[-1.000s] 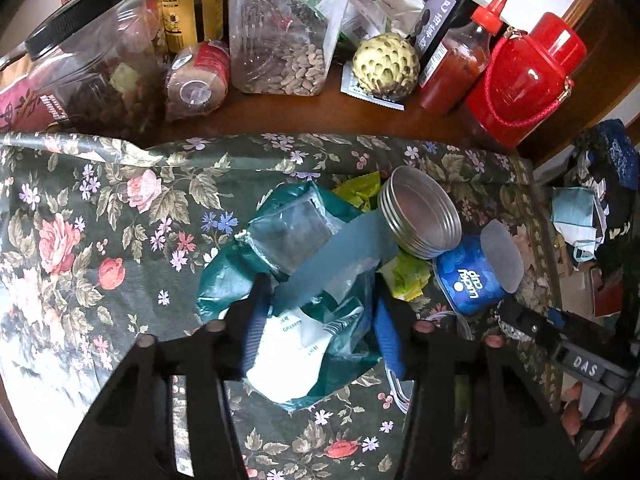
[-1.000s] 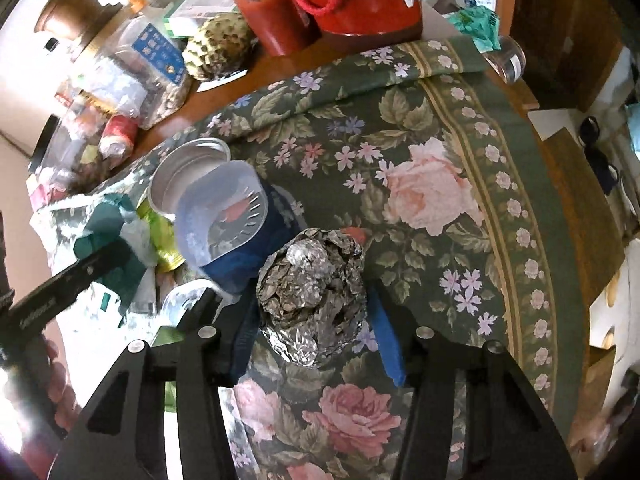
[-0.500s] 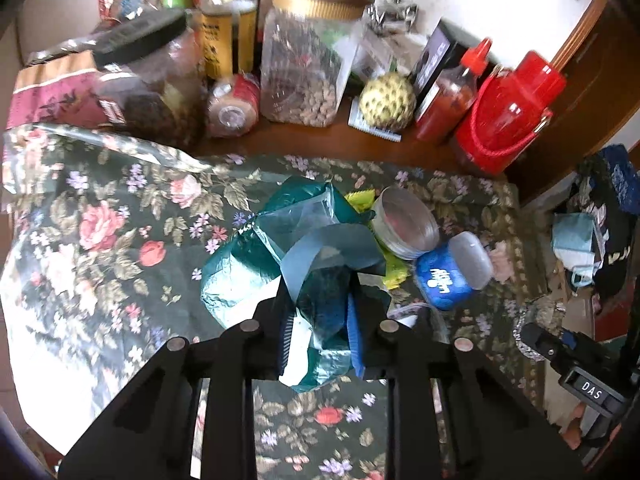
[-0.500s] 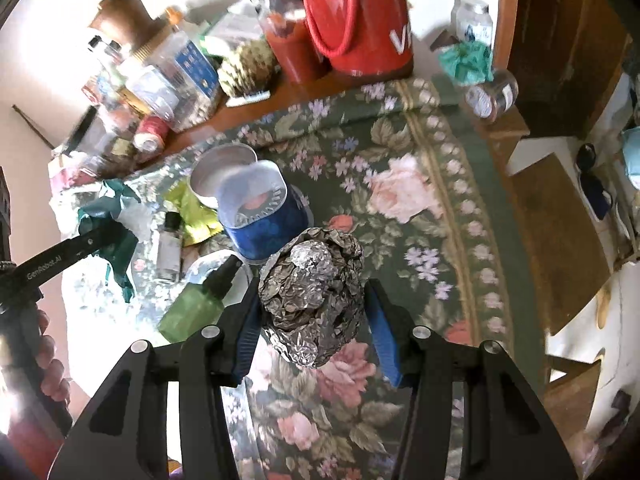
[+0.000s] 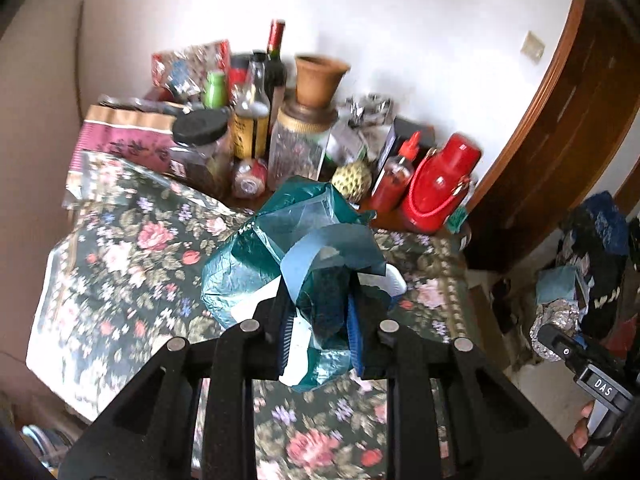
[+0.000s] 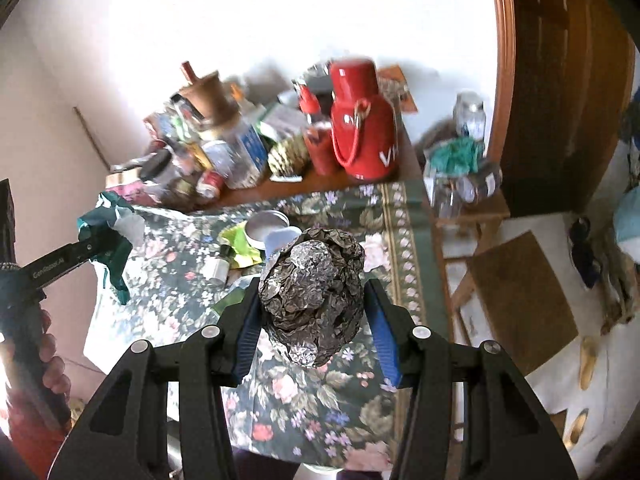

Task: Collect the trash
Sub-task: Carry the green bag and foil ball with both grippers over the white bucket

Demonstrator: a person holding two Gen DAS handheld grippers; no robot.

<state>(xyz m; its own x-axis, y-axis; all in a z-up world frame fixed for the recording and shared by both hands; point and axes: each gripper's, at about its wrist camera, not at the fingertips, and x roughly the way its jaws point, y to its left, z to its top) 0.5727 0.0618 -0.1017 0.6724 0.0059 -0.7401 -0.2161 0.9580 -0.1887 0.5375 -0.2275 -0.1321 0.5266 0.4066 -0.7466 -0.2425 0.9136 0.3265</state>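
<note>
My left gripper (image 5: 320, 328) is shut on a crumpled teal plastic bag (image 5: 280, 248) and holds it above the floral tablecloth (image 5: 132, 264). The bag also shows at the left of the right wrist view (image 6: 108, 224). My right gripper (image 6: 312, 320) is shut on a crumpled ball of aluminium foil (image 6: 312, 280), raised over the table's right side. That foil ball also shows at the right edge of the left wrist view (image 5: 554, 330). On the cloth lie a yellow-green wrapper (image 6: 240, 244), a small bottle (image 6: 220, 264), a round metal tin (image 6: 266, 224) and a blue tub (image 6: 282, 238).
The back of the table is crowded with jars and bottles (image 5: 256, 128), a red thermos (image 5: 436, 188), a red sauce bottle (image 5: 394, 180) and a scaly green fruit (image 5: 352, 178). A small wooden stand with jars (image 6: 468, 184) and a wooden door (image 6: 560, 80) are to the right.
Both grippers have risen well above the table with their loads. The left gripper closed tighter on the teal bag and lifted it off the cloth. The table items look smaller and farther.
</note>
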